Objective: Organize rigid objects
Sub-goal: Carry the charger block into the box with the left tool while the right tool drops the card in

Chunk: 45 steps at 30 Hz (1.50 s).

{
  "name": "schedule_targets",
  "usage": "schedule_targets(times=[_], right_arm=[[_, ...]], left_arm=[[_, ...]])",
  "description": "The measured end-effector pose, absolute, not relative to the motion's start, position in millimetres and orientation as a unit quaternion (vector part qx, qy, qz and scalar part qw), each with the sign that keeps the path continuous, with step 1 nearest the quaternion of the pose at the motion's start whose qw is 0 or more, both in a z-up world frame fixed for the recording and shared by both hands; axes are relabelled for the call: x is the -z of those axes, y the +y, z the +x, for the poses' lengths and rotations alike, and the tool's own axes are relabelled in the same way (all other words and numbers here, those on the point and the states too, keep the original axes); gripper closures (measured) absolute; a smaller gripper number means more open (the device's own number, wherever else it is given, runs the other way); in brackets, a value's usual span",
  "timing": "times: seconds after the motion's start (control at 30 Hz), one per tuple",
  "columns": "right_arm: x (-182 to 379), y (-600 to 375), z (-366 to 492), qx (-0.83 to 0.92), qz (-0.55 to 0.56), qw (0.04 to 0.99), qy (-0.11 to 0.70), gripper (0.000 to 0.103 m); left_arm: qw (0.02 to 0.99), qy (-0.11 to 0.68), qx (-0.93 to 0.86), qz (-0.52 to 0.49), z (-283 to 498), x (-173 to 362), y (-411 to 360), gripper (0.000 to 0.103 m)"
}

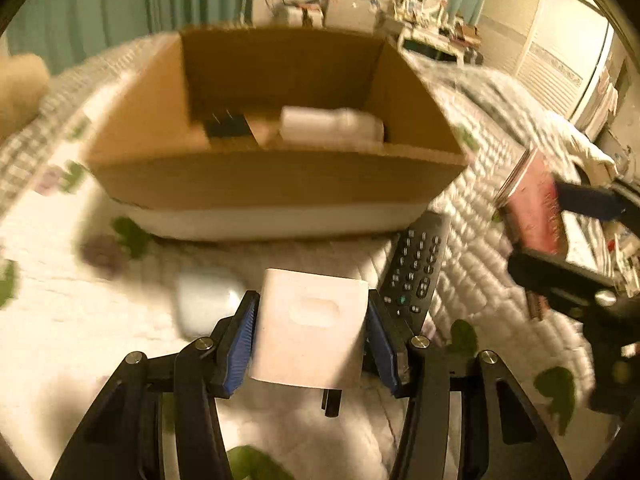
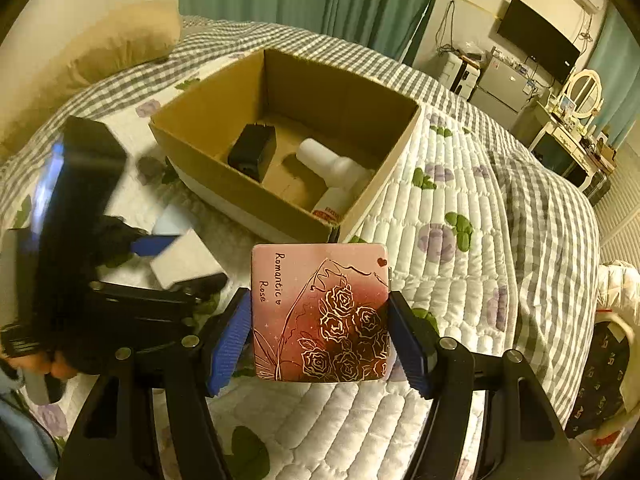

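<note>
My left gripper is shut on a white box, held above the quilt in front of the cardboard box. My right gripper is shut on a pink tin printed with roses, held near the cardboard box. Inside the box lie a black adapter and a white bottle. A black remote lies on the quilt at the box's right corner. The left gripper with its white box shows at the left of the right wrist view.
A pale blue rounded object lies on the quilt left of the left gripper. A tan pillow sits beyond the box. A dresser with a mirror and a wall TV stand past the bed.
</note>
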State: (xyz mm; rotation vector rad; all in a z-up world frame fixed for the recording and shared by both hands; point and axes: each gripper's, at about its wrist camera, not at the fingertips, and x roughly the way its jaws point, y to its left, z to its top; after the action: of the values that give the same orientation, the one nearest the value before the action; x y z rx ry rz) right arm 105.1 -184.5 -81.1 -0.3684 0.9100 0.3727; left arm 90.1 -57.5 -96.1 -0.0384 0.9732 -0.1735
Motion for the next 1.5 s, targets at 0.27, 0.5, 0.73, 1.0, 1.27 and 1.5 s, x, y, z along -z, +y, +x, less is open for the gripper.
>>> schedule_targets(times=[0.27, 0.5, 0.73, 1.0, 1.27, 1.5], right_arm=[[49, -177, 93, -0.184, -0.169, 0.877, 0.410, 0.037], [-10, -172, 97, -0.189, -0.159, 0.901, 0.357, 0.037], [-58, -159, 142, -0.174, -0.149, 0.919, 0.322, 0.037], [-60, -140, 217, -0.151, -0.148, 0.918, 0.336, 0.037], [-4, -127, 272, -0.146, -0.133, 0.899, 0.392, 0.037], [47, -125, 302, -0.143, -0.114, 0.880, 0.438, 0.037]], left_arm=[[0.906, 0.419, 0.064, -0.006, 73, 37, -52, 0.051], [0.931, 0.357, 0.073, -0.007, 82, -35, -45, 0.051], [0.953, 0.295, 0.067, 0.010, 132, -75, -44, 0.051], [0.952, 0.299, 0.049, 0.050, 207, -46, -44, 0.050], [0.931, 0.358, 0.053, 0.046, 251, 17, -37, 0.050], [0.919, 0.385, 0.052, 0.058, 268, 48, -43, 0.050]])
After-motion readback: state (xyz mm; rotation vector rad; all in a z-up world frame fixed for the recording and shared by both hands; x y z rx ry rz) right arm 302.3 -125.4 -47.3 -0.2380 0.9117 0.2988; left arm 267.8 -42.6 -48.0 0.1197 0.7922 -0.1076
